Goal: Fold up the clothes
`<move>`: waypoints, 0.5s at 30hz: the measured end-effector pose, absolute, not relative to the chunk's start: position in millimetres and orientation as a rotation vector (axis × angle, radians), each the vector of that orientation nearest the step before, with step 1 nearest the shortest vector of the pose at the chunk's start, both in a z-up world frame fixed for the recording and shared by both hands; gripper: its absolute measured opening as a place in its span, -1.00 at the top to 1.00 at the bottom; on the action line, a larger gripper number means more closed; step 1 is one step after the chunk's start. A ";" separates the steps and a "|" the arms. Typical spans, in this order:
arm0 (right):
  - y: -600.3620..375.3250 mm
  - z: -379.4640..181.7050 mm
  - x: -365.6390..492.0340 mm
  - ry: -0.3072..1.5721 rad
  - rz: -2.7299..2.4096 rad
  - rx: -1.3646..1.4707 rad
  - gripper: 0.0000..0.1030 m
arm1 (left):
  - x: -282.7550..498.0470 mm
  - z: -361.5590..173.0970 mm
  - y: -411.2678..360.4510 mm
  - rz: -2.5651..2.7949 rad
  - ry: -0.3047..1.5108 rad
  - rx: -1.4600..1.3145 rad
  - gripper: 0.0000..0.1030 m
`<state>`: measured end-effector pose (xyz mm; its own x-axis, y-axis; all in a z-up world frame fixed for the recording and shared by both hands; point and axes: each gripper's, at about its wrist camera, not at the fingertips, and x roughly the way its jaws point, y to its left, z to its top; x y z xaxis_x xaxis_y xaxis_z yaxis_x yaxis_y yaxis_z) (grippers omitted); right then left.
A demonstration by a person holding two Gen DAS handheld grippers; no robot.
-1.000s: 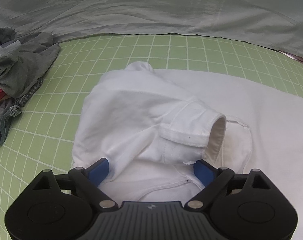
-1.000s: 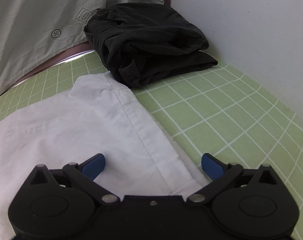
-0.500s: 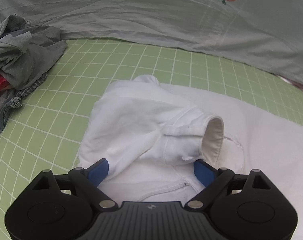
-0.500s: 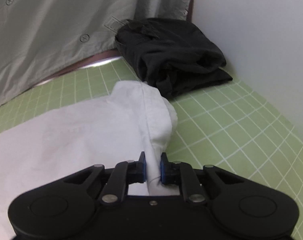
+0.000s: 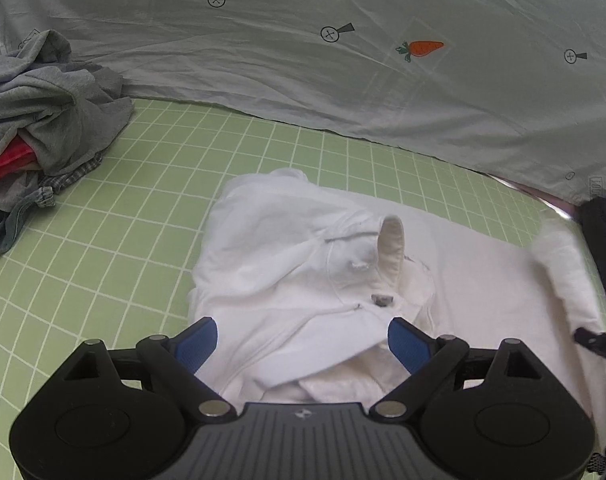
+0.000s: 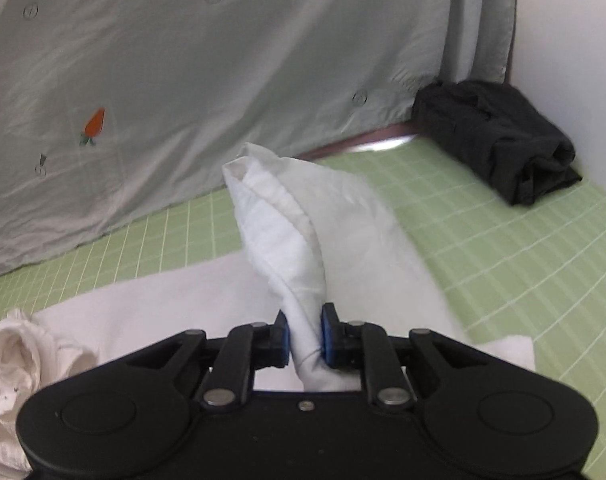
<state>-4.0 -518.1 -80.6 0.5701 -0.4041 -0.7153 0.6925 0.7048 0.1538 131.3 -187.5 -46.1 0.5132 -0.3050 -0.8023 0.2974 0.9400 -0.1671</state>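
White cloth fills my two views: the white shirt (image 5: 303, 280) lies on the green grid mat (image 5: 123, 240), its collar end bunched up. My left gripper (image 5: 301, 342) hangs over that bunched part with its jaws wide apart, and nothing is pinched. My right gripper (image 6: 305, 338) has a raised fold of the shirt's other end between its blue pads, which press on it while the jaws are easing apart slightly. A grey clothes pile (image 5: 39, 120) sits far left, a black folded garment (image 6: 499, 140) in the corner.
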 end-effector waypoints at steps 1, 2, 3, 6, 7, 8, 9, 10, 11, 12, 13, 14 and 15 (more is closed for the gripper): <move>-510.8 -96.2 1.7 0.758 -0.667 0.475 0.59 | 127.2 -48.2 -183.3 -0.366 0.968 -0.007 -0.79; -505.7 -111.1 5.6 0.806 -0.673 0.496 0.57 | 123.7 -50.2 -179.4 -0.368 0.967 -0.008 -0.79; -500.4 -119.1 5.8 0.811 -0.680 0.491 0.55 | 121.2 -52.5 -175.5 -0.368 0.971 -0.009 -0.79; -495.1 -107.8 -3.0 0.797 -0.666 0.519 0.38 | 115.2 -56.2 -162.2 -0.363 0.990 -0.006 -0.79; -497.1 -98.0 -10.1 0.758 -0.653 0.548 0.28 | 113.5 -55.8 -157.1 -0.363 0.987 -0.011 -0.79; -499.0 -88.3 -17.2 0.718 -0.641 0.576 0.24 | 113.0 -55.5 -153.1 -0.360 0.985 -0.017 -0.79; -500.5 -78.1 -24.7 0.672 -0.635 0.593 0.17 | 113.4 -55.4 -149.9 -0.356 0.984 -0.023 -0.79; -502.9 -69.4 -31.8 0.628 -0.648 0.600 0.08 | 114.0 -54.7 -147.1 -0.351 0.982 -0.026 -0.79; -507.0 -62.6 -37.8 0.594 -0.672 0.608 0.06 | 114.6 -54.1 -144.2 -0.347 0.980 -0.030 -0.79; -511.6 -58.4 -43.7 0.568 -0.702 0.615 0.06 | 115.2 -53.4 -141.5 -0.342 0.978 -0.033 -0.79; -516.8 -56.7 -49.3 0.551 -0.739 0.622 0.07 | 115.9 -52.4 -139.5 -0.339 0.975 -0.037 -0.79; -522.0 -57.7 -53.8 0.548 -0.776 0.624 0.08 | 116.2 -51.7 -138.1 -0.339 0.972 -0.040 -0.79; -527.1 -61.5 -57.2 0.561 -0.814 0.620 0.13 | 116.5 -51.1 -136.9 -0.340 0.971 -0.040 -0.79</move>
<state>-57.2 -527.1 -61.5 0.5646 -0.4861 -0.6670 0.7964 0.5332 0.2854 116.5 -136.9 -51.1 0.5163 -0.3006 -0.8019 0.2654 0.9464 -0.1840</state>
